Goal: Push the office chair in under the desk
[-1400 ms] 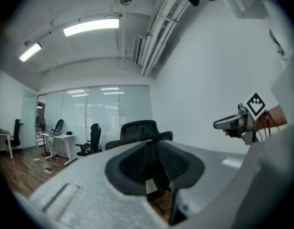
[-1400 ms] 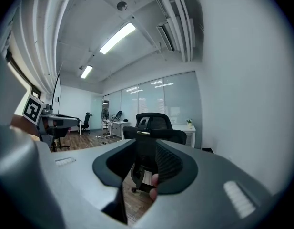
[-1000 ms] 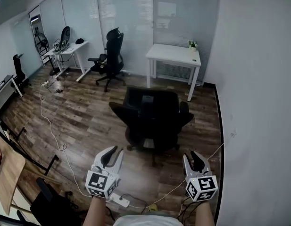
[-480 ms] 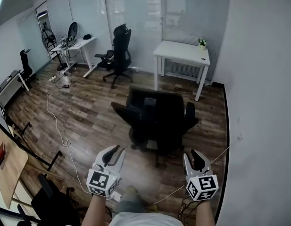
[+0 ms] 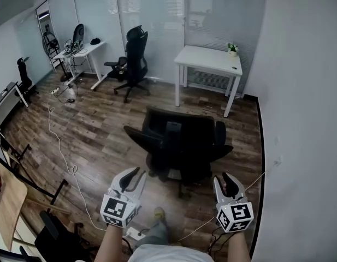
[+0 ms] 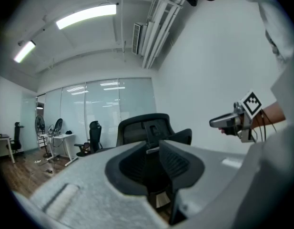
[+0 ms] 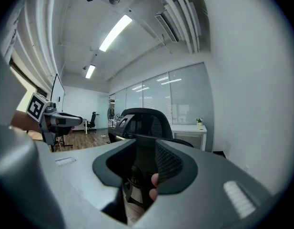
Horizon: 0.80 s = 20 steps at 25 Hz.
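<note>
A black office chair [image 5: 179, 146] stands on the wood floor with its back toward me, turned a little to the left. Some way beyond it a white desk [image 5: 209, 61] stands against the glass wall. My left gripper [image 5: 136, 173] hovers short of the chair's left side, and my right gripper [image 5: 226, 177] short of its right armrest; neither touches it. In the left gripper view the chair [image 6: 144, 125] shows through the gap of the gripper [image 6: 154, 147], with nothing held. In the right gripper view the gripper [image 7: 144, 144] is likewise apart and frames the chair [image 7: 144, 120].
A white wall [image 5: 305, 119] runs close along the right. A second black chair [image 5: 132, 59] and another white desk [image 5: 78, 51] stand at the back left. A cable [image 5: 61, 146] trails over the floor, with a power strip [image 5: 134, 233] by my feet. A small plant [image 5: 232, 48] sits on the near desk.
I have stepped forward: the chair and the desk now sit nearer, and one foot shows below. Both grippers keep their places in the picture, jaws unchanged.
</note>
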{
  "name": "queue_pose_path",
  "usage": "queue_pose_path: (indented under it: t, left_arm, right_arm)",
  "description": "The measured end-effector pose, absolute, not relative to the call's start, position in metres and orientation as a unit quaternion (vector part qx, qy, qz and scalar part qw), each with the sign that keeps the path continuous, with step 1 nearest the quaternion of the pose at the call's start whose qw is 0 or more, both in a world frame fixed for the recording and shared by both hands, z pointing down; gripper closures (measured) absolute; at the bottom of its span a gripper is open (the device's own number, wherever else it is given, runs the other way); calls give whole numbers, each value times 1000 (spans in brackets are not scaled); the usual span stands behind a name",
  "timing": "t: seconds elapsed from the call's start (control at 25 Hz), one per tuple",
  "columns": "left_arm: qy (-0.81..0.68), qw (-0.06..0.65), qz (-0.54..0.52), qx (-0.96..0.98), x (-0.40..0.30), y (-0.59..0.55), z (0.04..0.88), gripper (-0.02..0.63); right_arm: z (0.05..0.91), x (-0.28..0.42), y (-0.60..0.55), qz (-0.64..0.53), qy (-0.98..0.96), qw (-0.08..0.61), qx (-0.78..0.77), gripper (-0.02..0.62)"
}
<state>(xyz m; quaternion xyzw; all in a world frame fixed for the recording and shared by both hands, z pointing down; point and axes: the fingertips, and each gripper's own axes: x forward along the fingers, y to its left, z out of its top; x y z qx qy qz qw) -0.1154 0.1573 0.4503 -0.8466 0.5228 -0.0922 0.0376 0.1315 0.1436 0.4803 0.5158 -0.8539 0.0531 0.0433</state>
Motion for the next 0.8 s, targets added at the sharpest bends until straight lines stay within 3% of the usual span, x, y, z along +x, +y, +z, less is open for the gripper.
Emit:
queue_pose_path:
  t: [0.8]
  left_arm:
    - [467, 5, -92, -879, -197, -69, 461, 522]
  right_arm:
    - [468, 60, -47, 49, -831, 71, 549, 489]
